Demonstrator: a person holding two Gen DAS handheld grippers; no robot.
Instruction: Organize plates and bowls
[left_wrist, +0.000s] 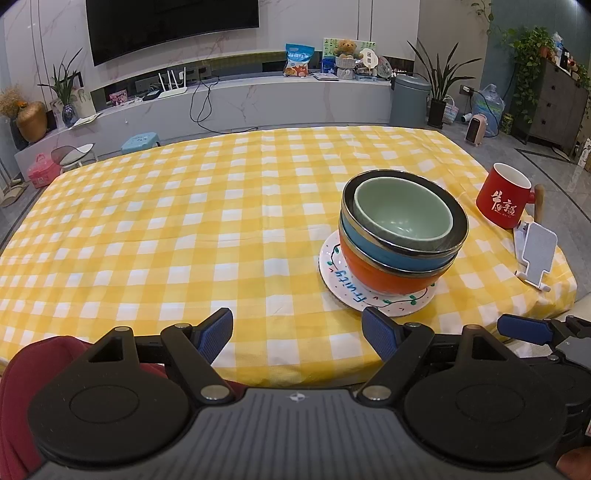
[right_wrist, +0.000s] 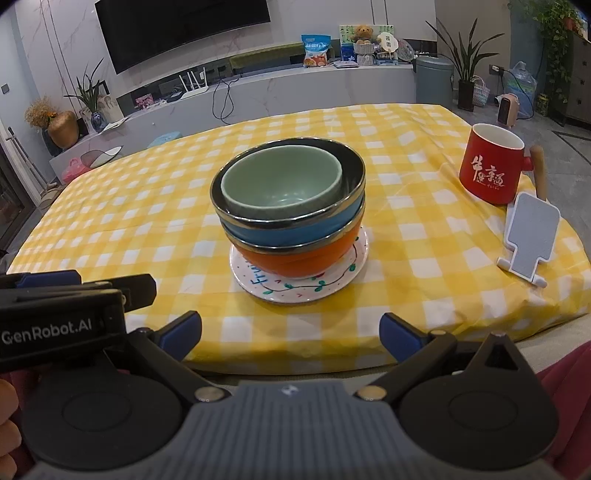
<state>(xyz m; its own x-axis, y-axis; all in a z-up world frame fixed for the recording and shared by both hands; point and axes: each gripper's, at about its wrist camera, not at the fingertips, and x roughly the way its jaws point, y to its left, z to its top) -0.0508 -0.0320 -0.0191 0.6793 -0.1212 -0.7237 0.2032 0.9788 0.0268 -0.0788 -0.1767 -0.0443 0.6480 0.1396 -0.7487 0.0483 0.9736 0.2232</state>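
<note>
The green bowl (right_wrist: 282, 181) sits inside the blue bowl (right_wrist: 295, 229), the blue one sits in the orange bowl (right_wrist: 295, 260), and all three stand on the white plate (right_wrist: 299, 290) in the right part of the yellow checked tablecloth (left_wrist: 166, 229). The stacking looks done, so I think nothing is left but to pull away without bumping the pile. Both tools wait low at the near table edge, side by side. The left gripper (left_wrist: 297, 334) holds nothing, fingers wide apart. The right gripper (right_wrist: 290, 334) is the same, pointing straight at the pile.

Left gripper (left_wrist: 297, 334) jaws apart, right gripper (right_wrist: 290, 338) likewise
</note>
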